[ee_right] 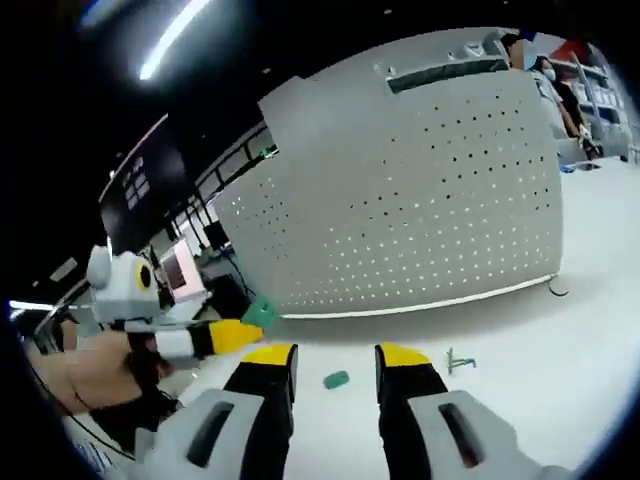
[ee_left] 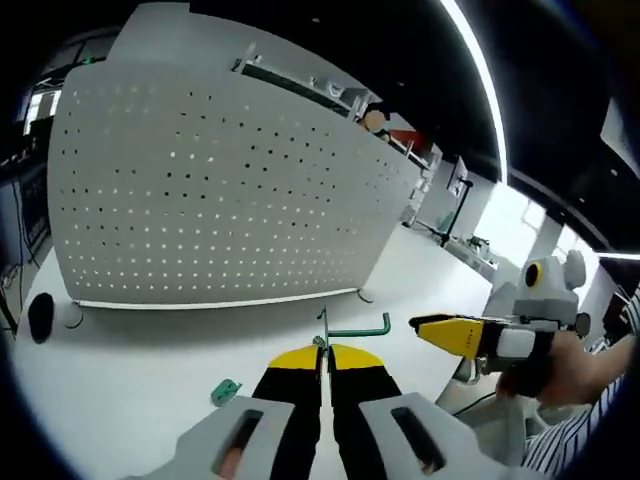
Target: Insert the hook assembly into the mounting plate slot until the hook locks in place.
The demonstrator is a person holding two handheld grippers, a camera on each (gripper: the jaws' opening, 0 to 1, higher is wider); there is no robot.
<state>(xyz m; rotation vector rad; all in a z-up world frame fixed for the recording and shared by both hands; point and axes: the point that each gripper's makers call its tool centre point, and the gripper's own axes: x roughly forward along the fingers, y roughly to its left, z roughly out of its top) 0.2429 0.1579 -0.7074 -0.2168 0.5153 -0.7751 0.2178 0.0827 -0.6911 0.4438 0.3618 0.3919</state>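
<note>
A white surface [ee_left: 150,370] runs across the near part of both views, smooth and evenly lit. Overhead the ceiling [ee_left: 540,60] is dark, crossed by a long bright strip light [ee_left: 478,80]; in the right gripper view the same kind of strip light [ee_right: 175,35] glows at the upper left. Far to the right in the left gripper view stand white benches [ee_left: 450,235] with small gear on them, before a bright window area [ee_left: 520,215]. In the right gripper view, a dark wall with a panelled window [ee_right: 135,185] rises at the far left, and shelving [ee_right: 590,80] sits at the far right.
</note>
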